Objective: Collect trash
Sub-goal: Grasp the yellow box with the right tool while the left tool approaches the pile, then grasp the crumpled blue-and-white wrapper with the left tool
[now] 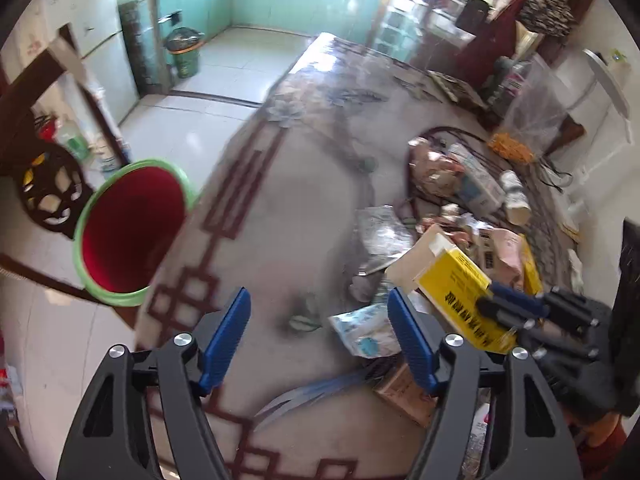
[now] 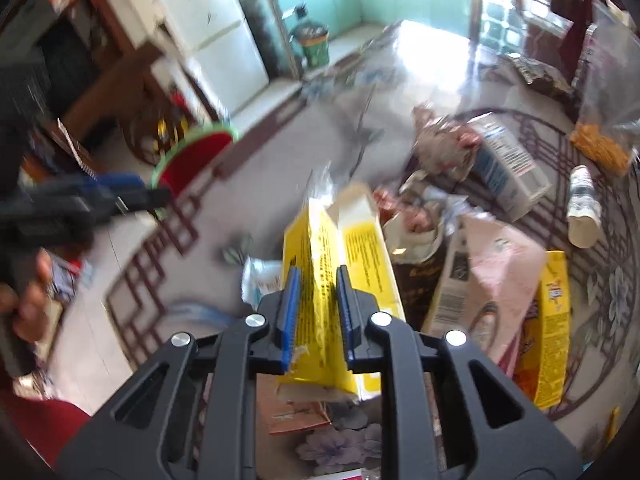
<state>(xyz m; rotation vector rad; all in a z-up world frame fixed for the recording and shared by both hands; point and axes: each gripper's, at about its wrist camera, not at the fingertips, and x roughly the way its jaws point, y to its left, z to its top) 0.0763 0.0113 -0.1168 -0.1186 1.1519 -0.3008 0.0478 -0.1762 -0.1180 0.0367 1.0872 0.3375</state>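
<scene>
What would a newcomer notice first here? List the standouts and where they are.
First, the yellow box pinched in the right gripper, lifted over a heap of wrappers and cartons on the table. Next, the red bin with a green rim at the table's left edge. The left gripper is open and empty.

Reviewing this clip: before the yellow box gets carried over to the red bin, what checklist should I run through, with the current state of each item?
1. Right gripper shut on the yellow box: ok, both pads press its flattened side.
2. Box lifted clear of the trash pile: cannot tell, its lower end is hidden.
3. Red bin mouth open and unobstructed: ok, it looks empty inside.
4. Left gripper free: ok, jaws open with nothing between them.
5. Left gripper out of the carrying path: not ok, it sits between box and bin in the right wrist view.
6. Images sharp enough to judge clearance: not ok, both are motion blurred.
</scene>
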